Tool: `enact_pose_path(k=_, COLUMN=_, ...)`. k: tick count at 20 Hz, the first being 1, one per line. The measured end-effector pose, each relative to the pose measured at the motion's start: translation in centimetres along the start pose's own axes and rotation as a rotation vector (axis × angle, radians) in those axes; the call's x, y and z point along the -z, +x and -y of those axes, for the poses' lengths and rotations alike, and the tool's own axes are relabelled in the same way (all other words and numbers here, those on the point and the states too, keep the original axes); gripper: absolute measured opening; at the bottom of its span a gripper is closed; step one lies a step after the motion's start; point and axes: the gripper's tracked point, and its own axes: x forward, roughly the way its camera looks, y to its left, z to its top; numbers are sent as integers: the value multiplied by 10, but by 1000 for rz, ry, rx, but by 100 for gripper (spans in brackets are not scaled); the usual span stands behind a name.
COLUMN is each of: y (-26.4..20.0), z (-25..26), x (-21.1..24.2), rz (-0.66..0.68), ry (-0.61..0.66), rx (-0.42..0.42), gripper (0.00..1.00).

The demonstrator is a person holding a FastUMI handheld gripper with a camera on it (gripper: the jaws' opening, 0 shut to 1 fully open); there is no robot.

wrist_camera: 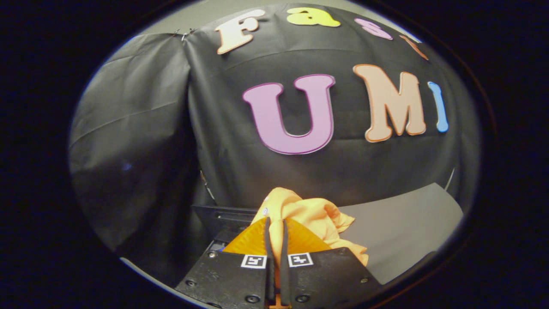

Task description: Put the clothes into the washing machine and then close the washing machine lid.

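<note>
My gripper (276,234) is shut on a crumpled orange garment (315,214), both fingers pinching a fold of it. The cloth bunches up just ahead of the fingertips and hangs down to the right of them. It is lifted off the surface, in front of the black cloth wall. A dark panel with a slot (223,216), perhaps part of the washing machine, sits just behind and left of the fingers; I cannot tell which part it is.
A grey tabletop (403,227) stretches to the right beyond the garment. The black cloth wall (141,128) closes off the back and left side, close behind the dark panel.
</note>
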Motion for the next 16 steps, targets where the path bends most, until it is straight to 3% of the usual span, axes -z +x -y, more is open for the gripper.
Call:
enact_pose_path(k=7, y=43, z=-90, x=45, rz=-52, ry=41, rx=-147, gripper=4)
enact_pose_path(k=12, y=71, z=-105, x=90, rz=-98, ry=16, rx=-153, gripper=4)
enact_pose_path(k=16, y=95, z=-95, x=114, rz=-119, ry=25, rx=-111, gripper=8)
